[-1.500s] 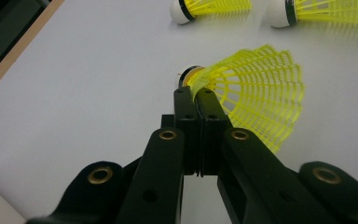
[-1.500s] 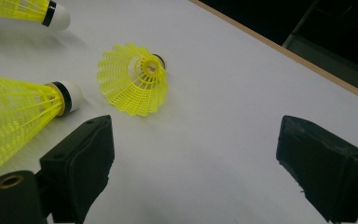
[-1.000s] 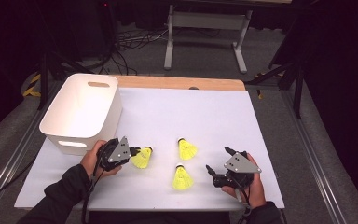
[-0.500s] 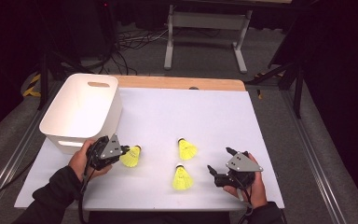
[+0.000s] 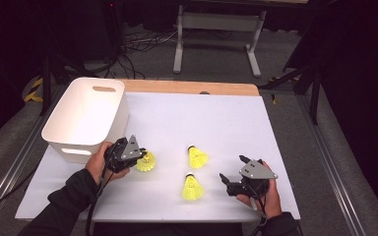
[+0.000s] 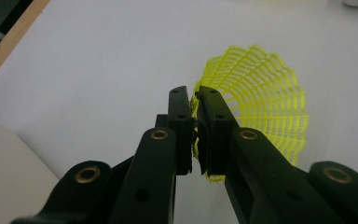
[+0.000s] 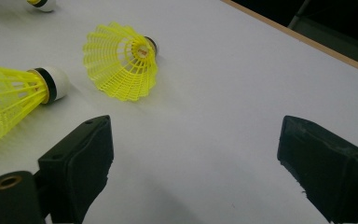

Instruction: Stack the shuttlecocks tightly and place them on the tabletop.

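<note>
On the white table [image 5: 216,123], left tongs [image 6: 193,100] pinch the shuttlecock's skirt [image 6: 261,102].

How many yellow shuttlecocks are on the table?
3. One is pinched by its skirt in the left hand-held gripper, next to the white bin. One lies mid-table. One lies nearer the front edge. The bin's inside looks empty.

left gripper [image 5: 140,156]: held low in left hand [image 5: 98,162], jaws nearly together, just been easing apart, pads pinching a thin rim | right gripper [image 5: 232,181]: in right hand [image 5: 266,194], jaws wide apart, nothing between | both forearms enter from below
</note>
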Available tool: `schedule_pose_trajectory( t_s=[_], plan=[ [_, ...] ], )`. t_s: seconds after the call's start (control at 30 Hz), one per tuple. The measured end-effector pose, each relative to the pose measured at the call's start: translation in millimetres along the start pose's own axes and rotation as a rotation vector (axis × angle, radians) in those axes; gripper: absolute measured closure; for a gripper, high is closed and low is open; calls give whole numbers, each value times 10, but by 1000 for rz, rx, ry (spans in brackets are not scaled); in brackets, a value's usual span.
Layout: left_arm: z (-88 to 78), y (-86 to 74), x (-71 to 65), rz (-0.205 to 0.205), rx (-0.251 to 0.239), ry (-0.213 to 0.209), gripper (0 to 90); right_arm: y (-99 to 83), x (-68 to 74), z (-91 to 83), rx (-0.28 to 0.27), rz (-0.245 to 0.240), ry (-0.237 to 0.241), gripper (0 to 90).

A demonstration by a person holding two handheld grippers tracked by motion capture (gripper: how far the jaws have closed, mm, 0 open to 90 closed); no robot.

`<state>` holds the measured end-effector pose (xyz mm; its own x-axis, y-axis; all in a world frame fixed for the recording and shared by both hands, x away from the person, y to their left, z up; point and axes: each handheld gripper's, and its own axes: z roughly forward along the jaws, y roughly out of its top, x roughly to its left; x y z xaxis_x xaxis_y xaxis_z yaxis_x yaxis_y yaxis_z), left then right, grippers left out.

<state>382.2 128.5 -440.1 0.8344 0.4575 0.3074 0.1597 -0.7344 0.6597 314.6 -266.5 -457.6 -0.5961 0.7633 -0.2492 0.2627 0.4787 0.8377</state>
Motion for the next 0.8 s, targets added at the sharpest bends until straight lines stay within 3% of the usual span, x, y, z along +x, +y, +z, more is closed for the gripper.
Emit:
schedule_pose_trajectory(
  t_s=[0.2,0.33,0.37,0.47,0.57,0.7,0.8],
  plan=[
    [127,164,30,-11,-10,-19,817,-16,-19,4,4,13,2,114],
    [217,275,48,-3,4,-15,870,-13,-20,-1,-4,9,7,116],
    [246,321,53,5,18,11,881,-14,-18,2,-2,11,11,116],
    [301,407,80,-1,39,31,885,-16,-20,5,0,14,10,115],
    [353,478,110,20,66,62,887,-21,-35,-5,-7,20,9,115],
    [367,551,199,9,69,61,888,-26,-45,-1,-8,21,11,115],
    [430,575,197,2,98,88,887,-26,-35,7,-3,17,15,115]
  ],
)
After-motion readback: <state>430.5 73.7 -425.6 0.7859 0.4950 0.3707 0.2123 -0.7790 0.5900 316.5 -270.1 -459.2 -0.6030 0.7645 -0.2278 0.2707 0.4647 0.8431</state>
